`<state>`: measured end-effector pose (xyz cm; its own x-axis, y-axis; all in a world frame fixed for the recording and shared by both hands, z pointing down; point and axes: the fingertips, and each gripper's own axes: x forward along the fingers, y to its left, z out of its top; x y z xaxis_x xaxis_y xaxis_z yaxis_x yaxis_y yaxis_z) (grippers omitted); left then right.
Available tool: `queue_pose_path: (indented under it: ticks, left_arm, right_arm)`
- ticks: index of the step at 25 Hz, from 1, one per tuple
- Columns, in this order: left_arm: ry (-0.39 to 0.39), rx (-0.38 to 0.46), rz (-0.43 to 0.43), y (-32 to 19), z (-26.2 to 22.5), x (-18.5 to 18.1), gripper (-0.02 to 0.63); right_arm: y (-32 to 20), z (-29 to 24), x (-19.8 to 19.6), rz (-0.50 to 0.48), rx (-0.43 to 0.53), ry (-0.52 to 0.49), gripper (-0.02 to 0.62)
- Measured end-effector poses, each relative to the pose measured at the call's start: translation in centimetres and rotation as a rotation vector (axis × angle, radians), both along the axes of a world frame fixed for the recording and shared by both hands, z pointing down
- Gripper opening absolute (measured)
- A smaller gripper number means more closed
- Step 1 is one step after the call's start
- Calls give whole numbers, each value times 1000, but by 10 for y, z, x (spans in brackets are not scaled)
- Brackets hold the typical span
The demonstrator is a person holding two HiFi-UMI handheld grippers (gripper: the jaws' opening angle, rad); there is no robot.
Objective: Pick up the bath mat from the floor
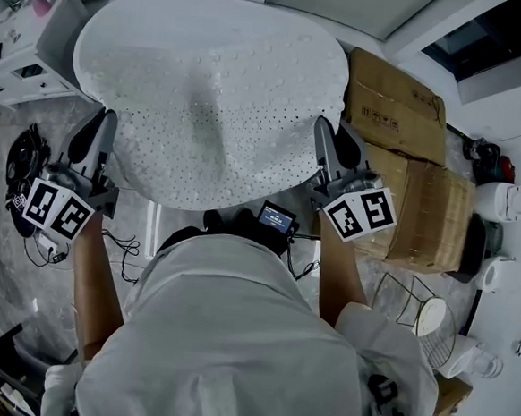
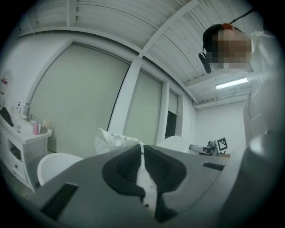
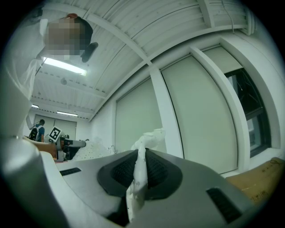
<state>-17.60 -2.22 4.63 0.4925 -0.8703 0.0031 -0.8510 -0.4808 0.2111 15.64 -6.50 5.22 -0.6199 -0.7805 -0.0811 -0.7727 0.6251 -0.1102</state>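
The white, dotted bath mat (image 1: 216,91) hangs spread out in front of me, off the floor and held at its near edge by both grippers. My left gripper (image 1: 103,126) is shut on the mat's left edge. In the left gripper view a thin strip of mat (image 2: 144,178) is pinched between the dark pads (image 2: 127,167). My right gripper (image 1: 325,134) is shut on the right edge. In the right gripper view a crumpled fold of mat (image 3: 149,138) sticks up from between the pads (image 3: 156,171). Both grippers point upward, toward the ceiling.
Two cardboard boxes (image 1: 394,105) (image 1: 431,212) sit to the right, right beside the right gripper. A white cabinet (image 1: 30,59) stands at the far left, with cables (image 1: 21,166) on the floor below it. A wire basket (image 1: 406,304) and white appliances (image 1: 503,202) are at the right.
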Motion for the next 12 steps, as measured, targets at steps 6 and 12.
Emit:
queue_pose_path:
  ticks: [6,12]
  left_arm:
    - [14,6,12,2,-2,-2,25]
    - [26,8,14,8,1,-8,25]
  right_arm:
    - [5,-2,4,27,1,2,48]
    - [12,-1,4,37,-3,3,48]
